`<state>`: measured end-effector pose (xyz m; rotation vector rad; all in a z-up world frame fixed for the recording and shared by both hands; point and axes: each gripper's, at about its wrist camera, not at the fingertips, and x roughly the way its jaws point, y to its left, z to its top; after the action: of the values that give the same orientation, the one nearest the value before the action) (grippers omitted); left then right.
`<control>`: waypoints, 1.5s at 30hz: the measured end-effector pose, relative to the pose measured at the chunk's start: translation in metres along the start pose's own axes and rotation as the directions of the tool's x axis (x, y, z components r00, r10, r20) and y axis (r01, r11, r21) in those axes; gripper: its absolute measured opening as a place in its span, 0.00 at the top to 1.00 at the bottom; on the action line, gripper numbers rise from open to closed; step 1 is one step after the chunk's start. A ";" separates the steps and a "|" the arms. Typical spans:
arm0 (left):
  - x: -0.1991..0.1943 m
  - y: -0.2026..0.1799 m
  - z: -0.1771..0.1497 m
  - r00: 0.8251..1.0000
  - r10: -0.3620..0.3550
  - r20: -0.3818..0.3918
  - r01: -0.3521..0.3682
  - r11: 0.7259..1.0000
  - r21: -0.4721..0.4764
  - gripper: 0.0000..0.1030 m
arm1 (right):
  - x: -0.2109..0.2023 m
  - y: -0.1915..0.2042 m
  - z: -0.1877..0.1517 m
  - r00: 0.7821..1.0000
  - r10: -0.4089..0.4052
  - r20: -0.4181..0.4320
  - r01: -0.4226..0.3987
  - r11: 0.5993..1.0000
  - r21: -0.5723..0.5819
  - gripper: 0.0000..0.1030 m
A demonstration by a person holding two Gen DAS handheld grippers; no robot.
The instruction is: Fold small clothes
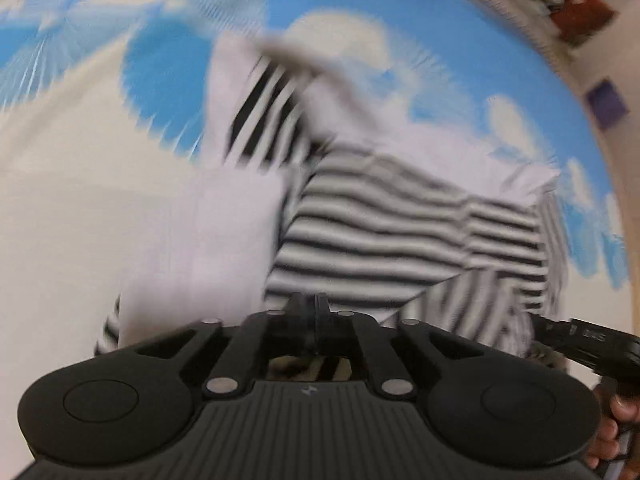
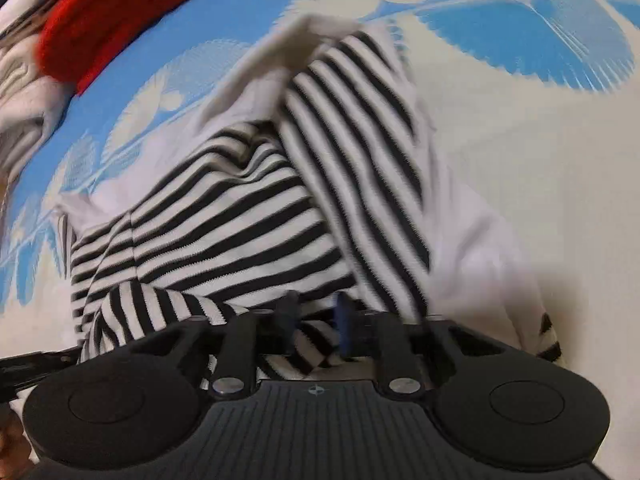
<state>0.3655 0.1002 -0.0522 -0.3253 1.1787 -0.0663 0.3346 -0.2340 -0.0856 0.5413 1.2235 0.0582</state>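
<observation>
One garment is in play: a small black-and-white striped top (image 1: 400, 232) with plain white panels, lying crumpled and partly folded over itself on a bedsheet (image 1: 60, 200) printed in blue and cream leaf shapes. It fills the space directly ahead of both pairs of tongs, and its near edge runs right under their tips.

The left tongs (image 1: 310, 312) have their two fingers pressed together at the near hem of the striped cloth; whether fabric is pinched between them cannot be told, since the view is blurred and the tips hide the contact. The right tongs (image 2: 316, 320) stand with a narrow gap between the two fingers, with striped cloth showing in and below that gap; the pads do not clearly press on it.

In the left wrist view, the body of the right tool reaches in low at the right, with part of a hand (image 1: 612, 432) on it. Beyond the top, up and to the left of the right tongs, lies one red cloth item (image 2: 120, 12) beside a heap of pale fabric (image 2: 24, 92). Far to the upper right of the left tongs, small coloured objects are too blurred to name.
</observation>
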 end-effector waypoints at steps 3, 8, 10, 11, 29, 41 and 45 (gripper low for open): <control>-0.006 -0.007 0.005 0.998 -0.034 0.051 0.032 0.999 0.044 0.89 | -0.018 0.005 0.010 0.995 0.062 0.073 -0.059 0.997 -0.044 0.77; 0.007 -0.006 0.000 0.996 0.061 -0.067 -0.055 0.995 0.085 0.95 | -0.003 -0.002 0.021 1.000 0.009 -0.015 -0.009 1.000 0.010 0.76; -0.031 -0.012 0.006 0.998 0.028 0.054 -0.035 0.990 0.133 0.89 | -0.039 0.009 0.029 0.997 0.040 0.068 -0.040 0.999 0.000 0.74; -0.053 -0.013 0.006 0.993 0.023 0.111 -0.038 0.990 0.133 0.89 | -0.062 0.015 0.033 0.988 0.057 0.144 -0.052 0.998 -0.042 0.74; -0.176 0.018 -0.246 0.960 0.083 0.266 -0.131 0.977 0.169 0.67 | -0.232 -0.092 -0.185 0.902 -0.028 0.430 0.005 0.999 0.054 0.51; -0.151 0.037 -0.261 0.966 0.105 0.236 -0.132 0.986 0.099 0.17 | -0.211 -0.121 -0.227 0.942 -0.022 0.334 -0.004 0.997 0.078 0.50; -0.138 0.042 -0.247 0.972 0.063 0.229 -0.074 0.996 0.040 0.17 | -0.191 -0.116 -0.221 0.946 0.009 0.323 -0.020 0.999 0.030 0.51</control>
<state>0.0811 0.1172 -0.0246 -0.2424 0.9587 0.0028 0.0395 -0.3174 -0.0184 0.5638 0.9015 -0.0375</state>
